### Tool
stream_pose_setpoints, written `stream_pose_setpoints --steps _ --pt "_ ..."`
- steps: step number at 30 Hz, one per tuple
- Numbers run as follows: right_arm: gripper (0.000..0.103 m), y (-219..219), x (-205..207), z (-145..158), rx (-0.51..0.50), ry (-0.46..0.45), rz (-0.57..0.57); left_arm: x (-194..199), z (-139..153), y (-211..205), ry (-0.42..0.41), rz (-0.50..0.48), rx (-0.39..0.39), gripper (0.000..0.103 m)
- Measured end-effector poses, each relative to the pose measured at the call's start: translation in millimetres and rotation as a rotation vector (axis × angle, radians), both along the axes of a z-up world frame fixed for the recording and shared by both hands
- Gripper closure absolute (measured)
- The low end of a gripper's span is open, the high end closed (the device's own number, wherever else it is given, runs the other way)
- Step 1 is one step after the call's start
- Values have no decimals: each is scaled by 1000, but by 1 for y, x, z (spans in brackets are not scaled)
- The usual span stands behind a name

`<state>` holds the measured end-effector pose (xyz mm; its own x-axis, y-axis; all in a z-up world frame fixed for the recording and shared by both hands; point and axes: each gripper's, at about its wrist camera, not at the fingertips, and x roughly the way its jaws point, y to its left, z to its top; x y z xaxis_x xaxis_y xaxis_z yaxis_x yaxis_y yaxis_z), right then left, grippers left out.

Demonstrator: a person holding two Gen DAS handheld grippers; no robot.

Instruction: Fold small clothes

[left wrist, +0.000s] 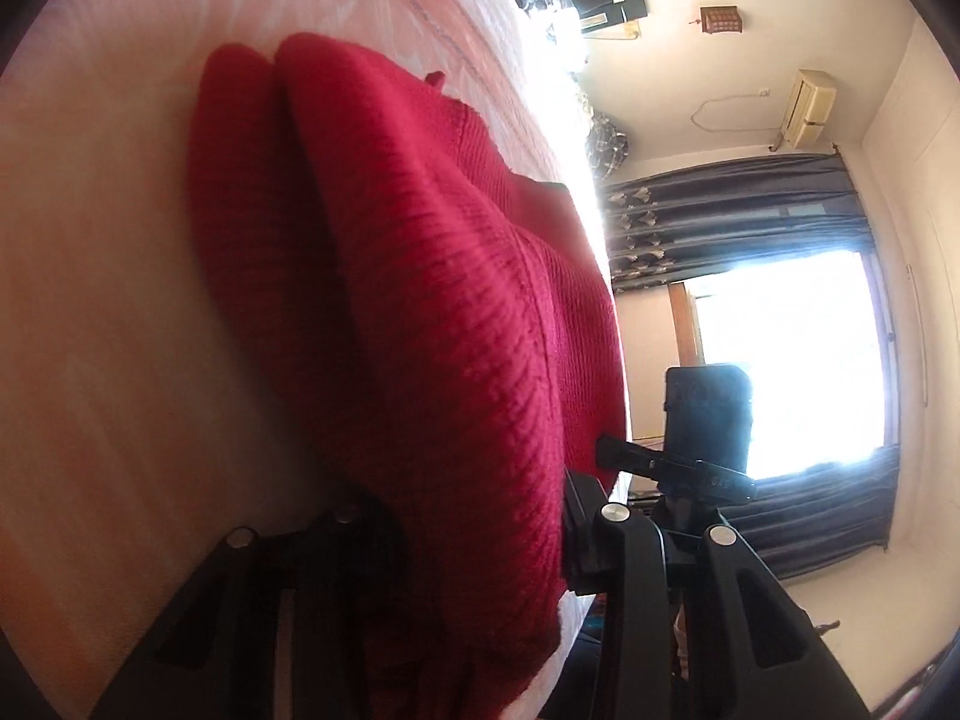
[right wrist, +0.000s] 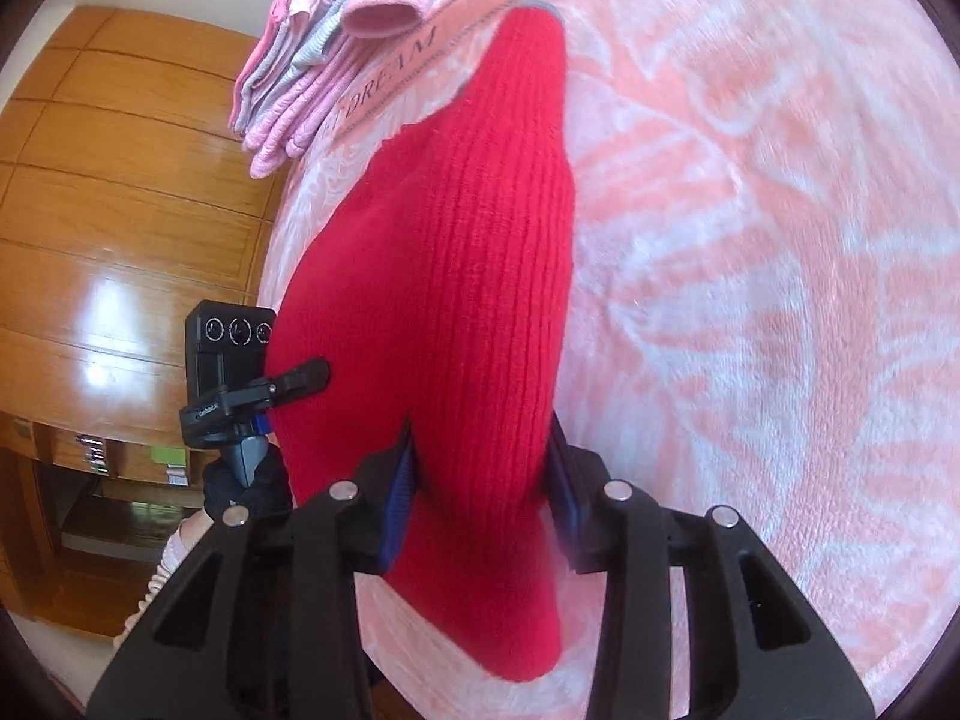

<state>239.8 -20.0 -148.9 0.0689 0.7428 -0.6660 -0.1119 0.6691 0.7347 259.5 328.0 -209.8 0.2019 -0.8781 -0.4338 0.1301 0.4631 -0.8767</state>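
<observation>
A pink patterned bed cover carries a red knitted garment between the fingers and a pile of pink clothes far beyond them.

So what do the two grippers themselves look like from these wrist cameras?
Both are matte black plastic with angular, triangular cut-out finger arms and round silver pivot bolts. The right gripper has blue pads on its inner finger faces. The left gripper shows black inner faces; its pad colour isn't clear. A black-gloved hand holds a black camera handle beside it.
</observation>
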Motion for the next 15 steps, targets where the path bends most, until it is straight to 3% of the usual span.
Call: stream_pose_setpoints --steps 2,7,10,15 --pt "63 -5 -1 -9 51 11 -5 0 2 0 -11 -7 6 64" --pt "53 -5 3 9 19 -46 35 9 8 12 52 -15 1 58" --pt "43 -14 6 20 12 -75 8 12 20 26 72 7 -2 49" --pt "39 -11 25 22 9 -87 -20 16 22 51 82 84 -36 48"
